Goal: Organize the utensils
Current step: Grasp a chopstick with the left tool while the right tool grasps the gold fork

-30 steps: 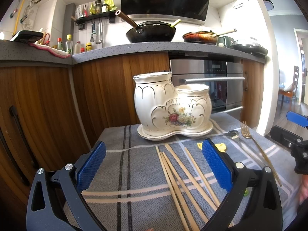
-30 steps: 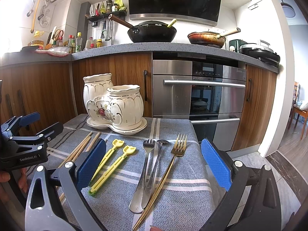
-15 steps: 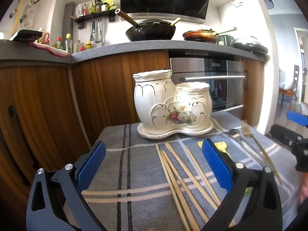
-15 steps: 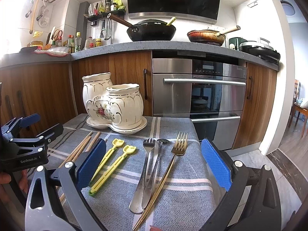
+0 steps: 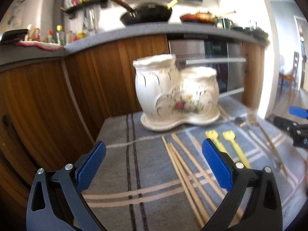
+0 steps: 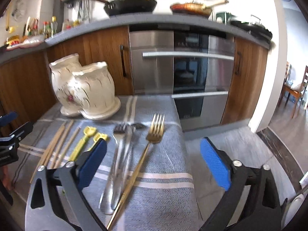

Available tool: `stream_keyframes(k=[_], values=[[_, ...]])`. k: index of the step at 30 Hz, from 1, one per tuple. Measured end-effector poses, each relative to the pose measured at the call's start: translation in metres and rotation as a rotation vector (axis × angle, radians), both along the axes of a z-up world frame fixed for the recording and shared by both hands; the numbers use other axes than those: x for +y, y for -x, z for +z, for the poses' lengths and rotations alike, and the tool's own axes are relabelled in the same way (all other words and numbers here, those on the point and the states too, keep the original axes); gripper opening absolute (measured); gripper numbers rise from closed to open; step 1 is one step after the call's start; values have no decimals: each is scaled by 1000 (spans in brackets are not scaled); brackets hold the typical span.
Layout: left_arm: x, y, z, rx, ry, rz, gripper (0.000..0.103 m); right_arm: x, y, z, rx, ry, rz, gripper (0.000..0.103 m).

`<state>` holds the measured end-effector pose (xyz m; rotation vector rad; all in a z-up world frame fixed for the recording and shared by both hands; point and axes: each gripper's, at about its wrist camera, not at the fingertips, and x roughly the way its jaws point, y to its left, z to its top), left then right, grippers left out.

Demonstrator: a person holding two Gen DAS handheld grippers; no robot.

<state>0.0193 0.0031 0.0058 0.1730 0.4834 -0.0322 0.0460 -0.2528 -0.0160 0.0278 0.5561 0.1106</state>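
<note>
A white floral ceramic utensil holder (image 5: 173, 96) (image 6: 86, 92) with two pots stands on its saucer at the back of the grey striped cloth (image 5: 138, 165). Several wooden chopsticks (image 5: 184, 165) (image 6: 57, 144) lie in front of it, beside two yellow plastic utensils (image 5: 233, 146) (image 6: 84, 140). Silver cutlery (image 6: 123, 154) and a gold fork (image 6: 150, 144) lie further right. My left gripper (image 5: 154, 165) is open above the cloth, left of the chopsticks. My right gripper (image 6: 154, 161) hangs over the gold fork and silver cutlery, its jaws closing but wide apart, touching nothing.
The cloth's right edge (image 6: 184, 154) drops to a grey floor. Behind stand wooden cabinets (image 5: 48, 105) and a steel oven (image 6: 182, 67); pans sit on the counter (image 6: 130, 3). The other gripper shows at each view's edge.
The right view has swung right and slightly down, so the holder sits further left and the fork lies between the jaws. The left view has shifted a little, showing the yellow utensils.
</note>
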Motion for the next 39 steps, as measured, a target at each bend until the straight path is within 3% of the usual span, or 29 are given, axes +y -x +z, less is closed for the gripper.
stream_keyframes(k=[5,9,13,20,26,29,33,36,39], values=[[0,-16,-13,169,-28,-24,95,2,-21,-16,146,-31,47,55],[0,-24,-26,255,-55,-20,64,0,-26,-21,206,-60,51,38],[1,-32,-35,344,-32,-41,55,-1,-31,-23,236,-70,56,34],[-2,-36,-35,401,-43,-56,55,2,-41,-25,277,-56,70,32],[3,-65,-35,467,-37,-69,52,3,-66,-21,329,-17,64,32],[4,-75,-34,485,-13,-90,38,5,-78,-21,346,12,63,32],[6,-85,-34,490,12,-109,11,10,-80,-22,332,56,55,18],[6,-84,-33,480,-9,-124,7,9,-76,-23,316,45,63,6],[10,-81,-34,476,11,-145,5,5,-69,-22,297,-5,77,5]])
